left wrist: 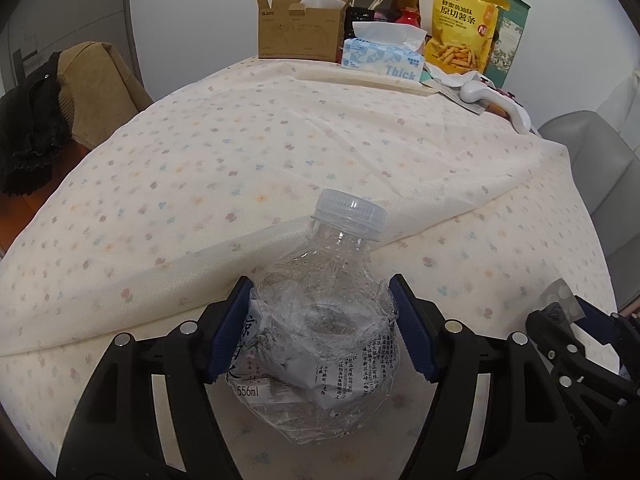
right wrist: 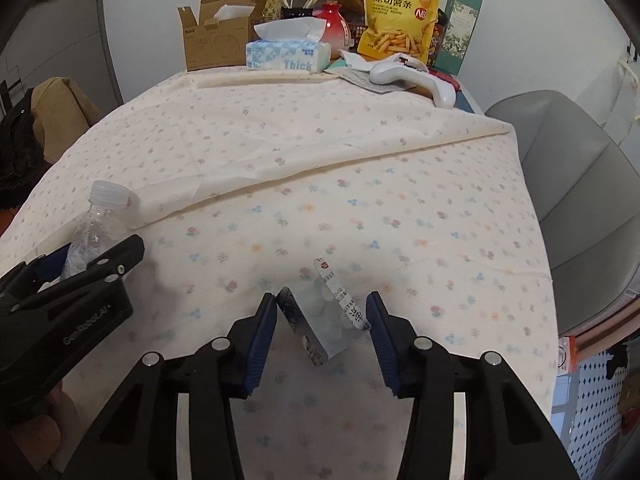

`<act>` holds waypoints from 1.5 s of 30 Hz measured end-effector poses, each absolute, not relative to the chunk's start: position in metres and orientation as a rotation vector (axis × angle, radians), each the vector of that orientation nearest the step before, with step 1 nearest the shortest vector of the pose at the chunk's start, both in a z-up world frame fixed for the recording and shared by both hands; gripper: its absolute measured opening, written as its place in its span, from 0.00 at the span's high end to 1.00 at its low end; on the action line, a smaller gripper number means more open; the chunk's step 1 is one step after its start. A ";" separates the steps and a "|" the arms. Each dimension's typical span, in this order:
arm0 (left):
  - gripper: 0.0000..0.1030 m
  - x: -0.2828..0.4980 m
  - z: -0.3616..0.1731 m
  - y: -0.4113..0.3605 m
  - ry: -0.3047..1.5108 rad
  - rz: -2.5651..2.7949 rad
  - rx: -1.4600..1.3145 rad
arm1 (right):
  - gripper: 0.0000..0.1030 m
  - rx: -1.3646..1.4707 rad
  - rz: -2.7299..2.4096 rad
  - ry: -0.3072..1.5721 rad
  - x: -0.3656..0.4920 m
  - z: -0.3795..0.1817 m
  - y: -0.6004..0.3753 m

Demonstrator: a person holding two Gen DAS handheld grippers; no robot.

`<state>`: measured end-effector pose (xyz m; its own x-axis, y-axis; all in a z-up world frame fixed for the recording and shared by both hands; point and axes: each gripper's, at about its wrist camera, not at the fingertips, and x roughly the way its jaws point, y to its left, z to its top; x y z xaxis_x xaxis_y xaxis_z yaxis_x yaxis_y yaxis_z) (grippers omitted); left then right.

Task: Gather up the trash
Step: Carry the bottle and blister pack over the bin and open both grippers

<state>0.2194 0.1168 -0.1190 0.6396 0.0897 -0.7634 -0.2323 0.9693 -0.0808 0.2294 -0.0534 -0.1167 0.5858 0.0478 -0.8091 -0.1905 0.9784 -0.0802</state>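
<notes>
We're in somebody's home here: a counter under a flowered cloth point(right wrist: 320, 152), pushed against a plain wall. At the back stand a tissue pack point(right wrist: 288, 54), a snack bag point(right wrist: 400, 12) and an open carton point(right wrist: 216, 36), with a grey chair point(right wrist: 580, 184) alongside.

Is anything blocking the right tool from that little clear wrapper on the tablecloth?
Nothing visible does. The clear wrapper already lies between the right tool's blue pads, with only bare tablecloth around it. The pads are not yet touching it on either side.
</notes>
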 end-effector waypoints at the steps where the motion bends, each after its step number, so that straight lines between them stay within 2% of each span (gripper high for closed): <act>1: 0.32 0.217 -0.118 0.116 0.856 0.182 -0.182 | 0.56 -0.164 0.136 0.930 0.226 -0.113 -0.055; 21: 0.32 0.160 -0.073 0.055 0.751 0.068 -0.160 | 0.55 -0.098 -0.012 0.828 0.147 -0.060 -0.132; 45: 0.32 0.116 -0.036 -0.112 0.672 -0.189 0.000 | 0.55 0.055 -0.250 0.745 0.057 -0.032 -0.286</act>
